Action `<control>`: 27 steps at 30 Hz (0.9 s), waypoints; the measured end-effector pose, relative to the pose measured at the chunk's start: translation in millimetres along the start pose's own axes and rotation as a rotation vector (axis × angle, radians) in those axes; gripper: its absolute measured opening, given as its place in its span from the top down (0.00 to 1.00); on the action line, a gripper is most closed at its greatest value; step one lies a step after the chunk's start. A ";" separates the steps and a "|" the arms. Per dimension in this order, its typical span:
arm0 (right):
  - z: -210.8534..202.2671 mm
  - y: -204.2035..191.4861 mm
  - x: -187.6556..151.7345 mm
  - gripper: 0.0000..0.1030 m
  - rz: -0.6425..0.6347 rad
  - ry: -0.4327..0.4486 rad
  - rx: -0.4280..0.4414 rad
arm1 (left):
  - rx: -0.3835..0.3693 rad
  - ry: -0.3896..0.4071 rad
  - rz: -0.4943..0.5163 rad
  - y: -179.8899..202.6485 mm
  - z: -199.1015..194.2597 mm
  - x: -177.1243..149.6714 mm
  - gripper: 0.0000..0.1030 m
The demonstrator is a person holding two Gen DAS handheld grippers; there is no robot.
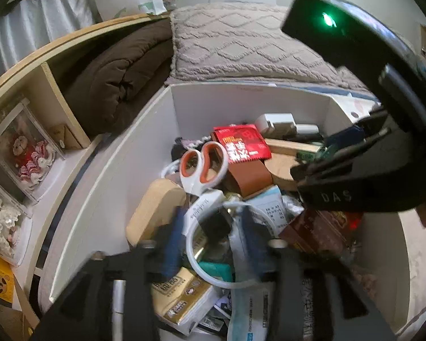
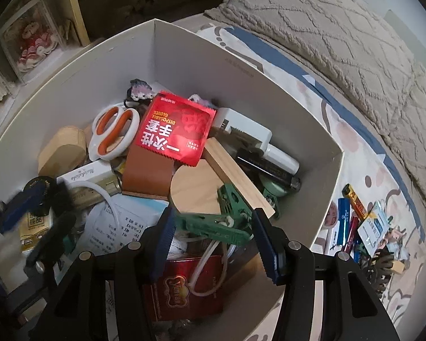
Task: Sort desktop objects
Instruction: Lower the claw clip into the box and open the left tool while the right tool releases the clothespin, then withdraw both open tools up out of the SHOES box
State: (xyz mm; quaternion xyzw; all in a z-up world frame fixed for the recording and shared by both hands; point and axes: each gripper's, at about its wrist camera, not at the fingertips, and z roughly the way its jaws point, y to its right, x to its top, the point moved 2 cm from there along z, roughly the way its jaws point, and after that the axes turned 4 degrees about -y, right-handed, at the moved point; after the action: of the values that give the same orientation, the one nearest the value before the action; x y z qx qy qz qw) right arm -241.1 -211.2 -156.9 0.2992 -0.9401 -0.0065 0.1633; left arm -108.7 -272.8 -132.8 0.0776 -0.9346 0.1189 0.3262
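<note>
Both grippers hang over a white box [image 2: 269, 91] crammed with desk clutter. Right gripper [image 2: 213, 237], seen from its own camera, stands with its blue pads [image 2: 265, 244] spread apart on either side of a green clip [image 2: 213, 224]; the pads do not visibly press on it, so it reads as released, though the clip sits right in the gap. Left gripper [image 1: 213, 244] is also parted, its blurred blue pads [image 1: 171, 241] flanking a white cable loop [image 1: 193, 253] and a small dark item I cannot identify; nothing looks squeezed between them. In the right view the left gripper [image 2: 39, 207] shows at the lower left of the box, blurred. Under the clip lie a round wooden disc [image 2: 196, 184] and a wooden strip [image 2: 235, 176] crossing it, and just below sits a dark red carton [image 2: 184, 287] with a white cord over it. Higher in the box a red glove packet [image 2: 174, 129] rests on a brown leather piece [image 2: 146, 170]; scissors [image 2: 113, 133] with orange-lined white handles lie just left of it, beside a rounded wooden block [image 2: 64, 150]. A white charger [image 2: 244, 130] and a black cylinder [image 2: 269, 170] lie to the packet's right. Printed paper [image 2: 113, 227] fills the lower left. Outside the box, on a patterned sheet [image 2: 369, 153], a small heap of pens and cards [image 2: 360, 221] sits near the right wall. A grey quilted blanket [image 2: 340, 28] lies beyond, and a shelf with a doll [image 2: 34, 39] in a clear case stands at far left.
</note>
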 end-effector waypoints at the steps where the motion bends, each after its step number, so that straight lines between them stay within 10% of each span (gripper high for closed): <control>1: -1.1 0.1 0.2 0.26 0.004 0.010 -0.008 | 0.001 0.007 -0.007 -1.5 -1.9 0.4 0.40; 15: -17.9 0.8 2.3 0.20 0.034 0.076 0.009 | 0.014 0.016 -0.030 -10.4 -8.0 -0.9 0.37; 17: -18.6 2.4 1.4 0.00 0.040 0.087 0.013 | 0.006 0.018 -0.027 -10.2 -8.9 -1.3 0.37; 27: -25.5 13.7 -1.7 0.00 0.060 0.157 0.029 | 0.007 0.023 -0.029 -9.3 -10.5 -0.9 0.37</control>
State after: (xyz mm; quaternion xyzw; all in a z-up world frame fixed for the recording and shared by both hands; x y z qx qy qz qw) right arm -239.6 -196.8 -131.8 0.2730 -0.9329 0.0353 0.2322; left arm -99.7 -278.8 -123.8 0.0907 -0.9290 0.1184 0.3386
